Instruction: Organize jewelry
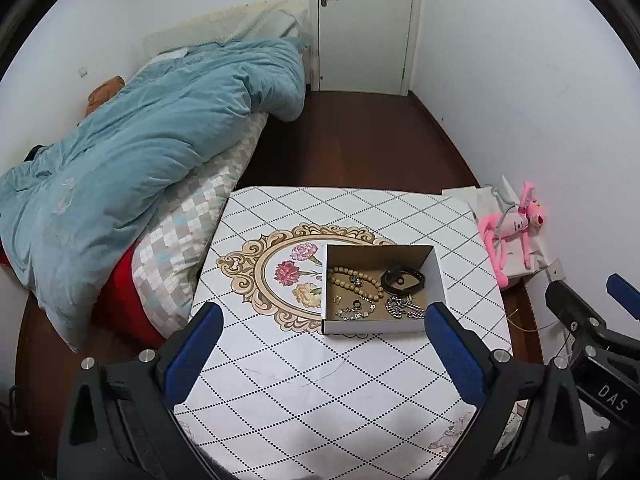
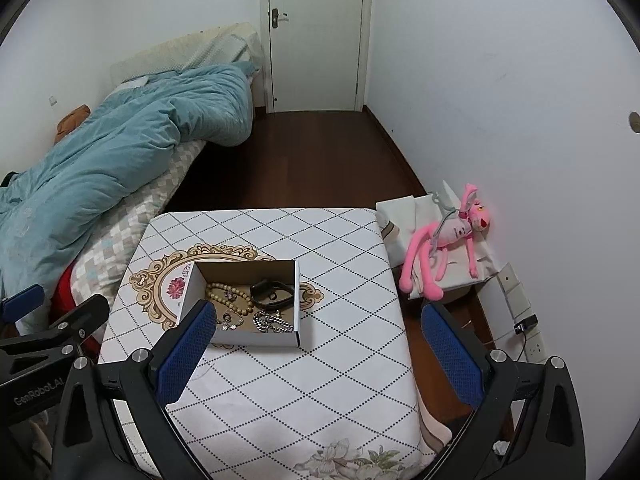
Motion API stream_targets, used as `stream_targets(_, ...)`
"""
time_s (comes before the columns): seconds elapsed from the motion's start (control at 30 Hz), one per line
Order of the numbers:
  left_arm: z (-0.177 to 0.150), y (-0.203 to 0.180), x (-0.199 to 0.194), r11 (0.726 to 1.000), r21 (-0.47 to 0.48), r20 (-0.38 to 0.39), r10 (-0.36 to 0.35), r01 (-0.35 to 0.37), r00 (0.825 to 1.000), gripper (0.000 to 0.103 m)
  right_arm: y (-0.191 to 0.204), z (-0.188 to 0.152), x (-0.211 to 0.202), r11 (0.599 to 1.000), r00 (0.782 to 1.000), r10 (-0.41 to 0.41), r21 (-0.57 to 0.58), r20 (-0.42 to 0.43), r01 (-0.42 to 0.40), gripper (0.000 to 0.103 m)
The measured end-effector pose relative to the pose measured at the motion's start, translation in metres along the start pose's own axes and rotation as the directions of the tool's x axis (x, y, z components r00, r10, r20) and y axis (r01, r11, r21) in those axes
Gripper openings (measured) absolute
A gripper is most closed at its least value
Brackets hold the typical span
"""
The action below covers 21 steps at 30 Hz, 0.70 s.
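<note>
Left tongs (image 1: 324,354) spread wide, holding nothing, above the counter (image 1: 280,380). Cardboard box (image 1: 382,254) sits just ahead of them, toward their right finger; inside: bead bracelet (image 1: 356,278), black band (image 1: 402,280), silver chain (image 1: 404,308). Right tongs (image 2: 320,354) likewise spread, empty; box ahead near their left finger.

Even soft indoor light, faint shadows, sharp focus, strong fisheye edge bending

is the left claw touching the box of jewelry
Apart. In the left wrist view the left claw is open and empty, with bare tablecloth visible between its fingers and the box.
</note>
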State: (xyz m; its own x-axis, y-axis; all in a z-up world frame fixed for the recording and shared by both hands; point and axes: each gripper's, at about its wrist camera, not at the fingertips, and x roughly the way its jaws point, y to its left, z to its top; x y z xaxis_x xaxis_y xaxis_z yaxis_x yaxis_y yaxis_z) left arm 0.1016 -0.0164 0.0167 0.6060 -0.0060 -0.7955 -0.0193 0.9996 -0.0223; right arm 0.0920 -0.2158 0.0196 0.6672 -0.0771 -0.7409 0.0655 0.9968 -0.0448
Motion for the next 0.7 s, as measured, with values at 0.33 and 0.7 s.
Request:
stream_targets(0.33, 0.009, 0.001, 0.022, 1.000, -0.004, -0.064, -0.006, 0.006, 0.998, 0.103, 0.007, 0.011, 0.035, 0.999, 0.997, 0.015, -0.028, -0.077, -0.017, 0.103)
stream_targets(0.7, 0.011, 0.000, 0.026, 1.000, 0.003, -0.069, 0.000, 0.000, 0.998, 0.103, 0.009, 0.010, 0.049, 0.999, 0.993, 0.025, -0.034, -0.119, -0.029, 0.103)
